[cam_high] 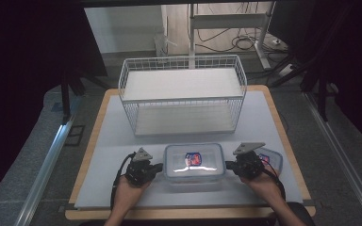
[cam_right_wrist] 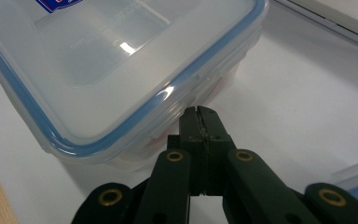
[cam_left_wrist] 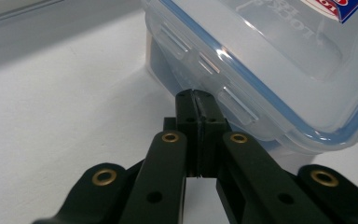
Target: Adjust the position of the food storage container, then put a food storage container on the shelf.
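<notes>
Forearms: both come in from the bottom edge of the high view, one gripper in each hand, either side of the box.
Left gripper (cam_high: 156,167): jaws pressed together with nothing between them; in the left gripper view the tips (cam_left_wrist: 196,95) sit at the box's short side, just under the lid's latch flap (cam_left_wrist: 205,63) — touching or a hair off, I cannot tell.
Right gripper (cam_high: 229,165): jaws likewise closed and empty; in the right gripper view the tips (cam_right_wrist: 199,112) point at the box's opposite short side, below the blue-sealed rim.
Box (cam_high: 194,162): clear, lidded, red-and-blue sticker on top, flat on the white mat at the near middle of the table; long axis runs left to right, so each short end faces one gripper.
Key relation: the box lies between the two closed tips — both hands about equally near, aimed inward at its ends.
Likely step: pushing or squeezing from both ends, or working the end latches.
Second box (cam_high: 271,159): just beside the right gripper, on its outer side.
Basket (cam_high: 181,63): wire, at the far side, well apart.
</notes>
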